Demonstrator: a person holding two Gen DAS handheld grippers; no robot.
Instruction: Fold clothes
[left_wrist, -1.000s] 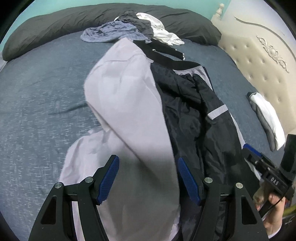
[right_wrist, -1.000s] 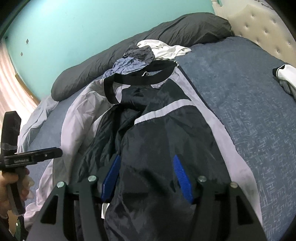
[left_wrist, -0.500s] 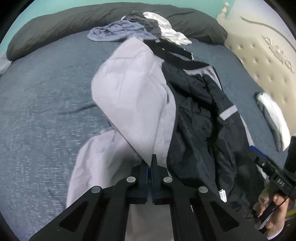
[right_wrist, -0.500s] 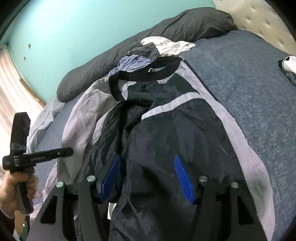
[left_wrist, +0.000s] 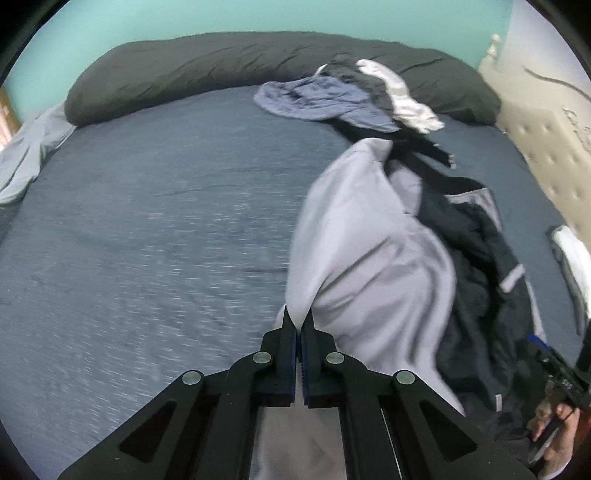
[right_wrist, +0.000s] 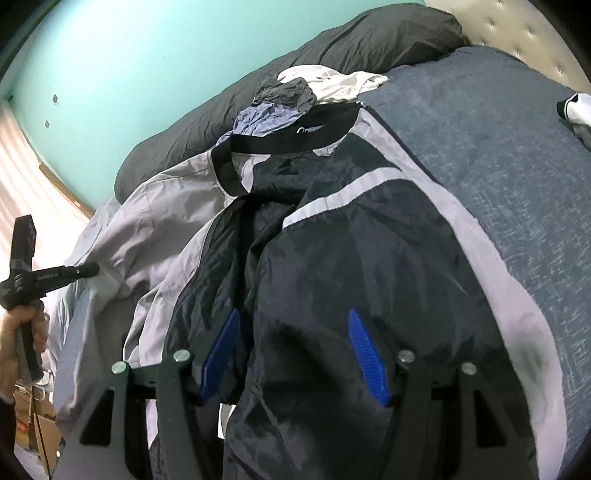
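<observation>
Left gripper (left_wrist: 298, 325): jaws closed flat together, a fold of the jacket's (left_wrist: 369, 258) light grey panel is pinched at their tips. From that pinch the grey fabric is lifted and pulled taut toward 1 o'clock in the left wrist view; dark navy lining is exposed along its 3 o'clock side. Left view is motion-blurred.

Right gripper (right_wrist: 295, 350): jaws spread wide, nothing held. Blue pads (right_wrist: 364, 354) are seen over the jacket's dark navy part (right_wrist: 369, 266); contact with the fabric cannot be told.

Jacket is spread lengthwise on the bed (left_wrist: 147, 221), black collar (right_wrist: 280, 144) at 12 o'clock in the right wrist view, grey stripe across the navy panel, grey edge band along the 3 o'clock side.

Clothes pile (left_wrist: 343, 99) (blue, dark grey, white pieces) is located just beyond the collar at 12 o'clock, against the dark bolster (left_wrist: 221, 70) at the bed's far edge.

A white-and-grey garment (right_wrist: 576, 110) is lying apart at 2 o'clock in the right view, near the tufted headboard (left_wrist: 546, 147).

Each gripper is held by a hand (right_wrist: 22, 332); left one is seen at 9 o'clock in the right view.
</observation>
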